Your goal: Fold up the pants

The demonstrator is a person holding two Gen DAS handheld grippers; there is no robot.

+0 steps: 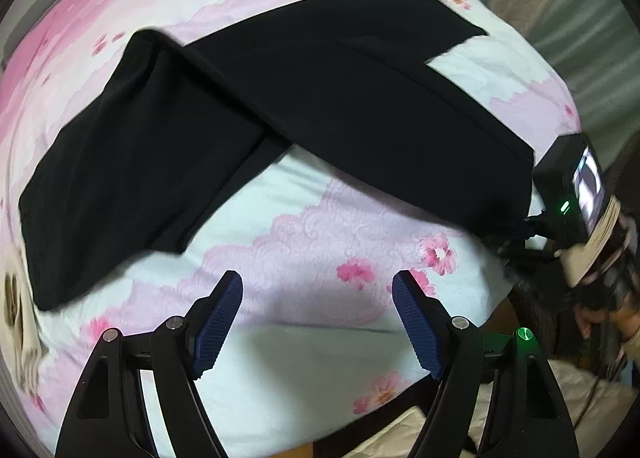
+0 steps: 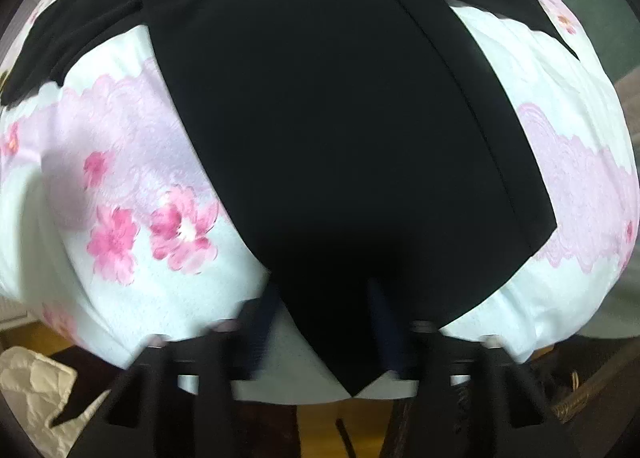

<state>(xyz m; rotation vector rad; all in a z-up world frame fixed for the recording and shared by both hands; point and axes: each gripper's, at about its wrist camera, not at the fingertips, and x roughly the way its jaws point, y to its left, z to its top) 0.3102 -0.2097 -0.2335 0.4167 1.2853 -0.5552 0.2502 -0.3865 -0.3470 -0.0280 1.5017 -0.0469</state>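
Black pants point(image 1: 320, 90) lie spread on a pink and pale-blue flowered bedspread point(image 1: 300, 226), one leg running to the left and the other toward the back right. My left gripper point(image 1: 316, 282) hovers open over bare bedspread, short of the pants, with nothing between its blue pads point(image 1: 224, 322). At the right edge of that view, my right gripper point(image 1: 524, 224) points down at the pants' near corner. In the right wrist view the pants point(image 2: 340, 118) fill the middle. Their corner lies flat between the blurred fingers of my right gripper point(image 2: 324, 314), and a gap still shows there.
The bed's near edge runs just below both grippers, with wooden floor point(image 2: 312, 422) beyond it. A crumpled cream cloth point(image 2: 32, 390) lies low on the left. Beige fabric point(image 1: 20, 318) sits at the bed's left edge. A person's hand point(image 1: 600, 298) holds the right gripper.
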